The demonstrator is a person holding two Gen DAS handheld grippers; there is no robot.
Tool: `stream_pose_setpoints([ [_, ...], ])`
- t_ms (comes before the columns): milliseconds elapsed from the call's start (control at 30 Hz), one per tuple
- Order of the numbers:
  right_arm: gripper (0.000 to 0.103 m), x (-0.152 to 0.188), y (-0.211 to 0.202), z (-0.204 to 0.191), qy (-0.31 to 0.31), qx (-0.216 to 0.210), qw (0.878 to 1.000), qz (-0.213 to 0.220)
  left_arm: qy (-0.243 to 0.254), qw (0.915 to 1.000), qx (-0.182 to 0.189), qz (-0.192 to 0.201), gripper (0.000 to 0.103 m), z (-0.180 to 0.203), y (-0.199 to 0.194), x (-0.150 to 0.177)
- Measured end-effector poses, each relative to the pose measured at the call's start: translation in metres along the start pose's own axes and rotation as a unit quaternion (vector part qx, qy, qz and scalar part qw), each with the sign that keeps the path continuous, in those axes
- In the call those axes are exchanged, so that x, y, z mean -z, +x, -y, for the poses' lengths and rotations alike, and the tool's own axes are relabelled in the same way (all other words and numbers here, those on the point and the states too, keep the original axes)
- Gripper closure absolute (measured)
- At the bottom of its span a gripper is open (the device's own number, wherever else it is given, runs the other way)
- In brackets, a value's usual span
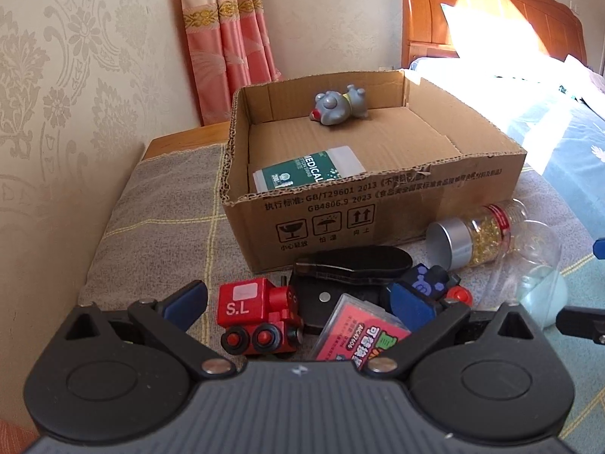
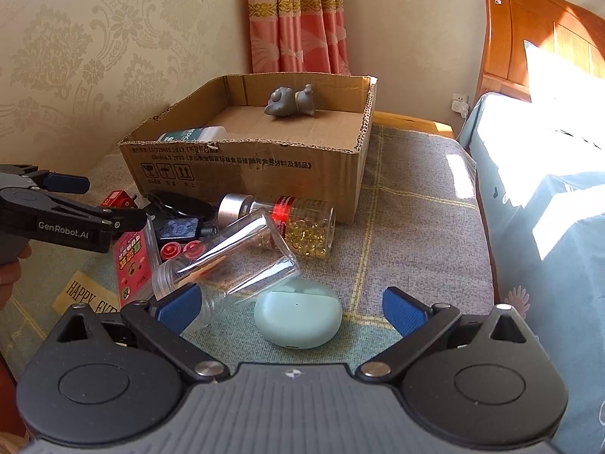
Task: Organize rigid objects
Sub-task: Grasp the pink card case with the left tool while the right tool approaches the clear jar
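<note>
Rigid clutter lies just in front of the open brown cardboard box [image 2: 264, 162]: a red wooden toy train [image 1: 257, 312], a clear empty plastic jar [image 2: 234, 261], a silver-capped bottle of golden capsules [image 2: 295, 223] and a mint-green oval case [image 2: 298, 317]. Inside the box sit a grey figurine [image 1: 338, 106] and a green-labelled white packet [image 1: 306, 170]. The left gripper [image 1: 298, 299] and right gripper [image 2: 293, 310] both hover spread wide, holding nothing.
</note>
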State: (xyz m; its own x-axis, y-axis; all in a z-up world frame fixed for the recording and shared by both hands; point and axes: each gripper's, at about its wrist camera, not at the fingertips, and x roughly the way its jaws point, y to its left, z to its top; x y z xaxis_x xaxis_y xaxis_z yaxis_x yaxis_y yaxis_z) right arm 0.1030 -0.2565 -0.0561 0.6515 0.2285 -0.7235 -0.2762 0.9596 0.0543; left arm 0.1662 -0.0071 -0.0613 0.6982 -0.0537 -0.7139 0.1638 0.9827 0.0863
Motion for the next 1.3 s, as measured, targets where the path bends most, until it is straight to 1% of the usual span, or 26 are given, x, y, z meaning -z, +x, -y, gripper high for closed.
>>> stream_pose_setpoints([
  [67, 0.000, 0.000, -0.002, 0.000, -0.002, 0.000, 1.000, 0.001, -0.002, 1.0000, -0.002, -0.006, 0.001, -0.001, 0.009, -0.002],
  [167, 0.000, 0.000, -0.004, 0.000, -0.005, -0.003, 1.000, 0.004, 0.000, 0.9996, -0.016, -0.023, 0.001, -0.001, 0.016, 0.001],
  [300, 0.000, -0.002, -0.006, 0.001, -0.008, -0.009, 1.000, 0.007, 0.012, 0.9988, -0.031, -0.035, 0.000, -0.002, 0.012, 0.013],
  [400, 0.000, -0.003, -0.005, -0.001, -0.012, -0.014, 1.000, 0.007, 0.009, 0.9985, -0.033, -0.042, 0.000, -0.007, 0.007, 0.024],
  [533, 0.000, -0.004, -0.004, -0.003, -0.018, -0.020, 1.000, 0.006, -0.003, 0.9986, -0.011, -0.051, 0.001, -0.015, -0.003, 0.034],
  [600, 0.000, -0.006, -0.005, -0.005, -0.021, -0.020, 1.000, 0.007, -0.004, 0.9988, 0.001, -0.048, 0.001, -0.016, -0.010, 0.038],
  [667, 0.000, -0.008, -0.005, -0.006, -0.023, -0.024, 0.999, 0.008, -0.001, 0.9987, 0.031, -0.041, 0.001, -0.014, -0.019, 0.040],
  [733, 0.000, -0.009, -0.006, -0.006, -0.023, -0.026, 0.999, 0.008, 0.014, 0.9964, 0.072, -0.043, 0.001, -0.008, -0.024, 0.041],
  [800, 0.000, -0.009, -0.006, -0.005, -0.023, -0.025, 0.999, 0.010, 0.038, 0.9942, 0.091, -0.044, 0.001, 0.001, -0.026, 0.044],
  [900, 0.000, -0.011, -0.006, -0.003, -0.022, -0.031, 0.999, 0.008, 0.064, 0.9925, 0.088, -0.056, 0.001, 0.012, -0.020, 0.050],
  [1000, 0.000, -0.009, -0.006, -0.004, -0.027, -0.036, 0.999, 0.004, 0.070, 0.9920, 0.082, -0.065, 0.000, 0.015, -0.013, 0.054],
  [1133, 0.000, -0.008, -0.006, -0.005, -0.038, -0.041, 0.998, 0.002, 0.056, 0.9910, 0.103, -0.064, 0.000, 0.009, -0.006, 0.053],
  [1300, 0.000, -0.009, -0.002, -0.006, -0.044, -0.040, 0.998, -0.001, 0.055, 0.9914, 0.107, -0.051, 0.000, 0.011, 0.002, 0.048],
])
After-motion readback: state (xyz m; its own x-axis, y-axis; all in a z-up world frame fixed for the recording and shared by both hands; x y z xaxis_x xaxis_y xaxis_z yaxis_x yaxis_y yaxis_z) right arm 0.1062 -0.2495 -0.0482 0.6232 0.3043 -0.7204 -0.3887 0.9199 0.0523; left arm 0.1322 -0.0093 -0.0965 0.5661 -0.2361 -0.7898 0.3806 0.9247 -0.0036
